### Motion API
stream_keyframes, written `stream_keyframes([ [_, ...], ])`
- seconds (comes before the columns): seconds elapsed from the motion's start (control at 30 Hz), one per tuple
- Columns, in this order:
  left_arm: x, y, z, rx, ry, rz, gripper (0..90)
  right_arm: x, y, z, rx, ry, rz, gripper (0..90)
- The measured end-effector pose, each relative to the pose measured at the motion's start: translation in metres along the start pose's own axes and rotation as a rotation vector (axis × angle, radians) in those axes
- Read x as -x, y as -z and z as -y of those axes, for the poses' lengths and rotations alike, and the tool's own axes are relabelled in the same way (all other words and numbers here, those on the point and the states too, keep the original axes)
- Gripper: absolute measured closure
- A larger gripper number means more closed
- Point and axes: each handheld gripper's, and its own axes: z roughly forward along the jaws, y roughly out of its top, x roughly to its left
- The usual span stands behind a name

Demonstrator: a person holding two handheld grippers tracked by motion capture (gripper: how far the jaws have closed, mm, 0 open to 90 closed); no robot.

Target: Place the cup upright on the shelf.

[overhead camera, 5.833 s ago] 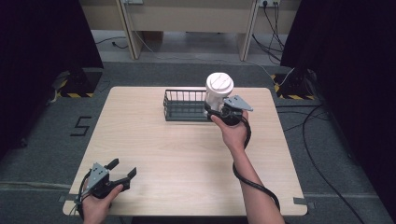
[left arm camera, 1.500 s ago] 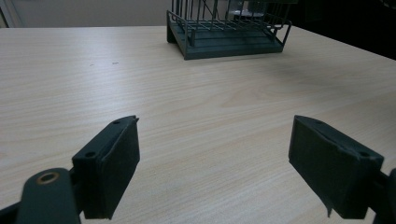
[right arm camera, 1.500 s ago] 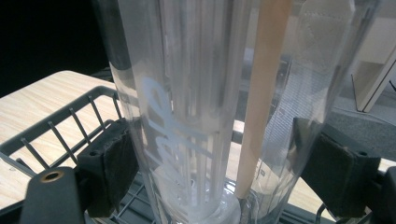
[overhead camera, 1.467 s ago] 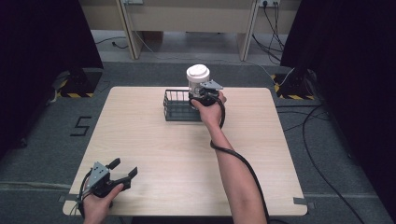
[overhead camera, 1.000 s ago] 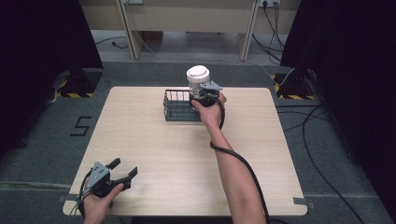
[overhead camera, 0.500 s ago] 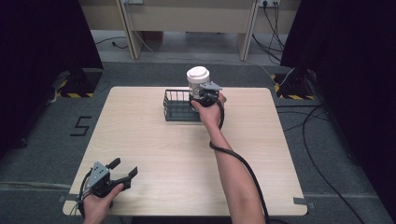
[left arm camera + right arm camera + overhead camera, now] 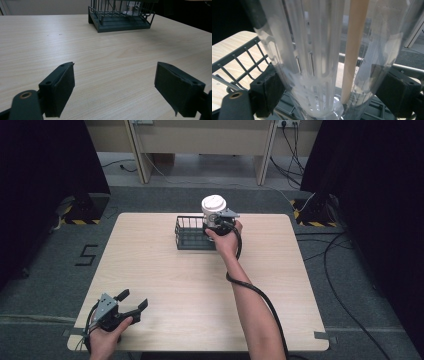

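Note:
A clear plastic cup (image 7: 213, 209) with a white lid stands upright inside the right end of a dark wire basket (image 7: 189, 232) at the table's far middle. My right gripper (image 7: 218, 222) is shut on the cup. In the right gripper view both black pads (image 7: 268, 91) press the clear ribbed cup wall (image 7: 317, 52), with the basket's wires (image 7: 239, 62) at the left and below. My left gripper (image 7: 131, 303) rests near the front left corner of the table, open and holding nothing. In the left gripper view its jaws stand wide apart over bare wood, with the basket (image 7: 120, 17) far ahead.
The light wooden table (image 7: 165, 280) has its front edge close to my left hand. Grey carpet, desk legs and cables lie beyond the far edge. A cable (image 7: 255, 290) trails along my right forearm.
Since 5.8 s ago my right gripper has carried the cup left from beside the basket's right end into the basket. Over the last second nothing has visibly moved.

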Motion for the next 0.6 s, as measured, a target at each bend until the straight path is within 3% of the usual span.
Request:
stream_keyframes([
  [0.6, 0.001, 0.000, 0.000, 0.000, -0.006, -0.002, 15.9, 0.006, 0.032, 0.003, 0.001, 0.018, -0.030, 15.5],
])
